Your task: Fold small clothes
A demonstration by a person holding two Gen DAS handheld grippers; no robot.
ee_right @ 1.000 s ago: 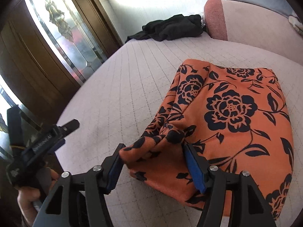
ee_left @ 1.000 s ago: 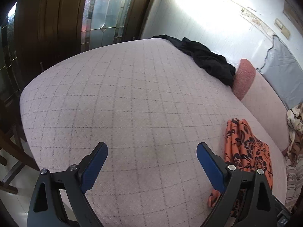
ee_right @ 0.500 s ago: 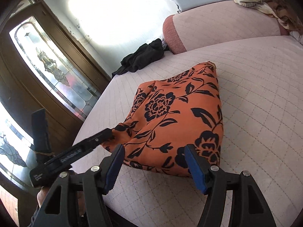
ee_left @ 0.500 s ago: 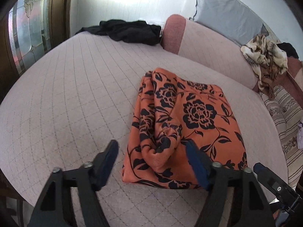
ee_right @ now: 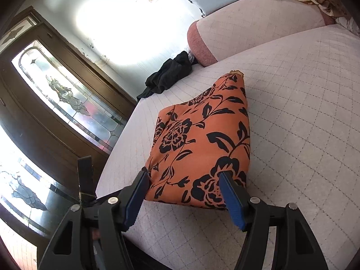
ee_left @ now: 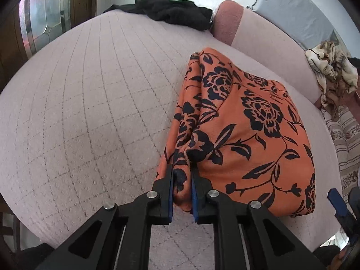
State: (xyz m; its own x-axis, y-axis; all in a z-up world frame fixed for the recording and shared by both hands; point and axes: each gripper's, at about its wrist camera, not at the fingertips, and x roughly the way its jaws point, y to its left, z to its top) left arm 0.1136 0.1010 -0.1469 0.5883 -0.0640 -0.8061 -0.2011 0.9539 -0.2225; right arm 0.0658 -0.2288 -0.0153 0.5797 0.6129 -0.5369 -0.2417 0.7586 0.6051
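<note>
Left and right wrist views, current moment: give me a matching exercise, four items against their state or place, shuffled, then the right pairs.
Items:
1. left gripper
2. right gripper
3. orange floral garment
4. black garment

States or places:
A. open, fingers on either side of the near edge of the folded cloth
B. crumpled at the far edge of the bed, next to the pink bolster
C. shut on a bunched corner of fabric
D. folded into a pad, lying on the quilted bedcover

Pairs: 1-C, 2-A, 3-D, 4-B
</note>
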